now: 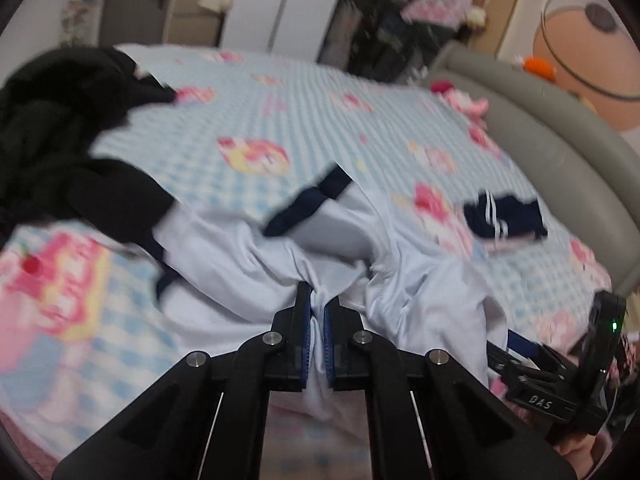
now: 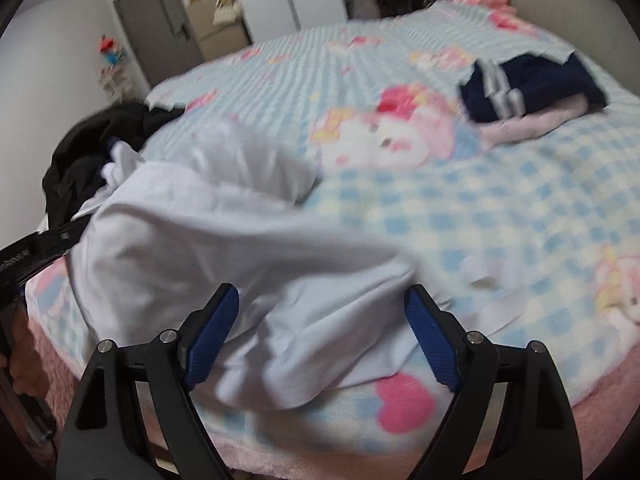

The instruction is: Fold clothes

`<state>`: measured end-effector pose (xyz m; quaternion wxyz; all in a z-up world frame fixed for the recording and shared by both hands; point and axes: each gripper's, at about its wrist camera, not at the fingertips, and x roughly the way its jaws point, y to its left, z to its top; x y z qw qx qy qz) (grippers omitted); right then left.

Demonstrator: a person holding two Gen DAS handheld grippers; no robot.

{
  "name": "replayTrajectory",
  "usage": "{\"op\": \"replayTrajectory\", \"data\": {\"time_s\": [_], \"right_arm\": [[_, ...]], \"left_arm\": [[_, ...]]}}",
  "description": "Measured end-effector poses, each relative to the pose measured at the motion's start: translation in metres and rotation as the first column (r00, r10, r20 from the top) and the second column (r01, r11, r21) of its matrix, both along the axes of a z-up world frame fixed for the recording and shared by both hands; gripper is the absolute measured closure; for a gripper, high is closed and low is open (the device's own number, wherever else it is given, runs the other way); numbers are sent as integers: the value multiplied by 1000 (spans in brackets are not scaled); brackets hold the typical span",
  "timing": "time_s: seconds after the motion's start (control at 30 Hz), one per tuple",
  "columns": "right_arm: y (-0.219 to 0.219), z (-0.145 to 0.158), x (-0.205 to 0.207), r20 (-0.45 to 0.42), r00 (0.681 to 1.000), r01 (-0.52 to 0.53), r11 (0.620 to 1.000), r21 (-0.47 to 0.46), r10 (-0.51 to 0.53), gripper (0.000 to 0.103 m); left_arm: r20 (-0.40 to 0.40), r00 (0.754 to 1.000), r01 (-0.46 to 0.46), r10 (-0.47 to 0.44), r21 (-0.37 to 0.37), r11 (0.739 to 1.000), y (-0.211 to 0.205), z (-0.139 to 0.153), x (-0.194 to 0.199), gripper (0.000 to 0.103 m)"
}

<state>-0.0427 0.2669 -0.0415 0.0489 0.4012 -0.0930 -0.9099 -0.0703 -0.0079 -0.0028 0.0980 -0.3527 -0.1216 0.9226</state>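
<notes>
White garment pinched by left gripper, black clothes beside

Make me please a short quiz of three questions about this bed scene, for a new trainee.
1. True or false: the left claw is shut on the white garment.
2. The right claw is: A) open, B) shut on the black clothes, C) hidden.
3. What lies under the folded navy piece on the bed?

Key: 1 true; 2 A; 3 a pale pink folded garment.
</notes>
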Motion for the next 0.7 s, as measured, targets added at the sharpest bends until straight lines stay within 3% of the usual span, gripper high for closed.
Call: {"op": "replayTrajectory", "data": {"time_s": [0.07,0.1,0.17,0.3,0.37,0.4,0.43,0.47,0.5,0.53,0.57,0.6,0.63,0.67,0.7], "right_arm": [[8,15,4,-59,995,84,996,30,-82,22],[11,22,6,-82,989,126,991,49,-122,32],[15,30,5,-98,983,160,986,54,-154,36],[5,21,-6,-24,1000,6,996,-88,-8,35],[-9,17,-10,-6,998,-65,991,-115,65,24],[-20,18,-11,-15,996,-93,993,-79,92,16],[-32,19,-12,-23,992,-125,991,-39,124,12],[-46,20,-14,-27,985,-168,986,9,168,8],[-58,17,-19,-19,979,-202,978,46,203,6],[-70,12,-26,0,971,-237,968,81,237,4],[-80,0,-36,54,963,-269,957,106,264,7],[-85,-14,-41,125,953,-288,951,114,274,35],[-90,-25,-47,193,941,-304,944,127,277,56],[-94,-29,-51,232,935,-306,939,153,267,62],[-95,-23,-52,216,937,-312,937,159,275,71]], "left_arm": [[-36,998,-49,49,6,999,-18,11,6,99],[-43,997,-61,62,18,998,-28,15,7,99],[-5,999,-37,37,43,998,-42,7,2,99],[42,999,-7,7,6,1000,-35,-13,3,97],[62,998,26,-27,11,1000,-27,-21,2,69],[77,996,40,-40,13,999,-24,-27,-1,33],[89,995,45,-46,17,999,-21,-32,-3,25],[103,994,45,-47,23,999,-19,-36,-5,25],[116,992,46,-49,29,999,-17,-40,-8,31],[129,990,46,-50,35,998,-15,-43,-10,62],[143,988,46,-52,41,998,-13,-47,-13,75],[156,986,47,-53,47,998,-10,-51,-15,81],[169,984,47,-55,52,998,-8,-54,-18,83],[182,982,47,-57,58,997,-6,-58,-20,83],[171,984,49,-57,54,997,-5,-53,-22,84]]}}
